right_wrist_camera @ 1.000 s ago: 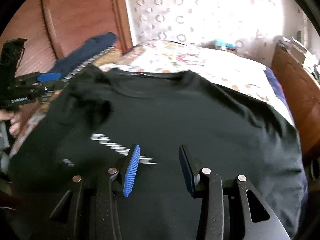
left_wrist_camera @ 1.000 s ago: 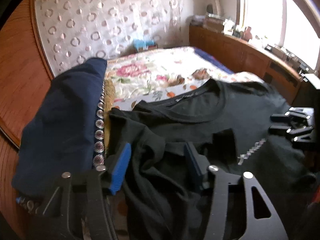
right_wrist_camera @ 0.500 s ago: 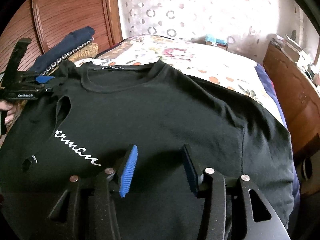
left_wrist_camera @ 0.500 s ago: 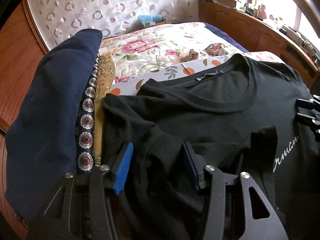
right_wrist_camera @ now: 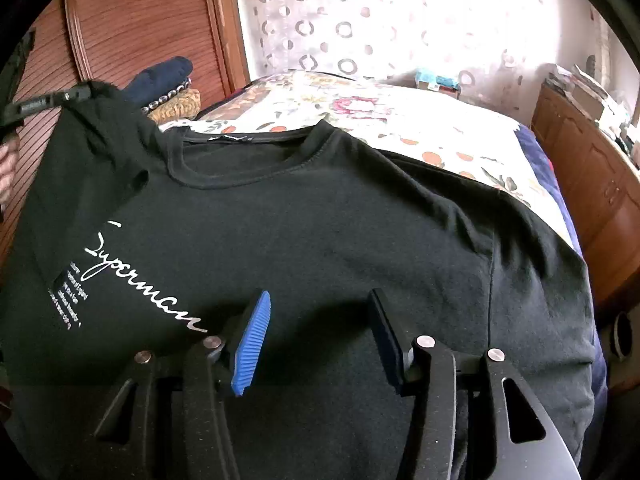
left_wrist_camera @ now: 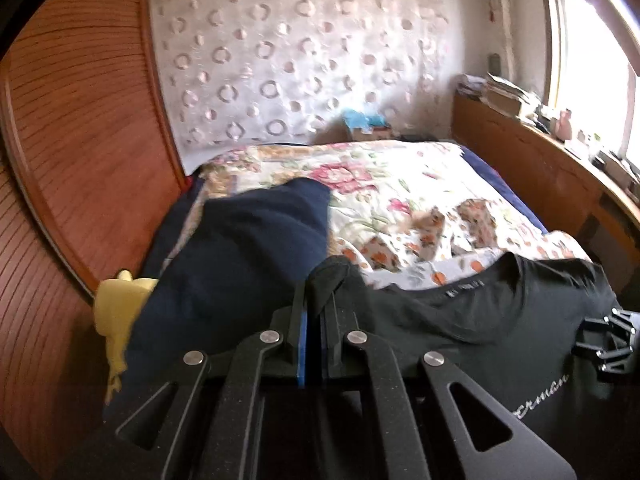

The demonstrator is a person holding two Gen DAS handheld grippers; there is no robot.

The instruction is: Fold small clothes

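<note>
A black T-shirt (right_wrist_camera: 320, 240) with white script lettering lies spread on the bed, neck hole toward the far side. It also shows in the left wrist view (left_wrist_camera: 460, 320). My left gripper (left_wrist_camera: 316, 304) is shut on the shirt's left sleeve and holds it lifted; it shows at the left edge of the right wrist view (right_wrist_camera: 86, 92). My right gripper (right_wrist_camera: 320, 328) is open and empty, just above the shirt's chest near the lettering. Its fingers show at the right edge of the left wrist view (left_wrist_camera: 616, 340).
A floral bedspread (left_wrist_camera: 400, 200) covers the bed beyond the shirt. A folded navy garment (left_wrist_camera: 248, 264) and a yellow cloth (left_wrist_camera: 116, 320) lie at the left by the wooden headboard (left_wrist_camera: 80, 160). A wooden ledge (left_wrist_camera: 540, 168) with clutter runs along the right.
My left gripper has shut on the shirt's sleeve and lifted it up and outward. The folded-in sleeve has opened out, uncovering the whole lettering. The right gripper stays open over the shirt.
</note>
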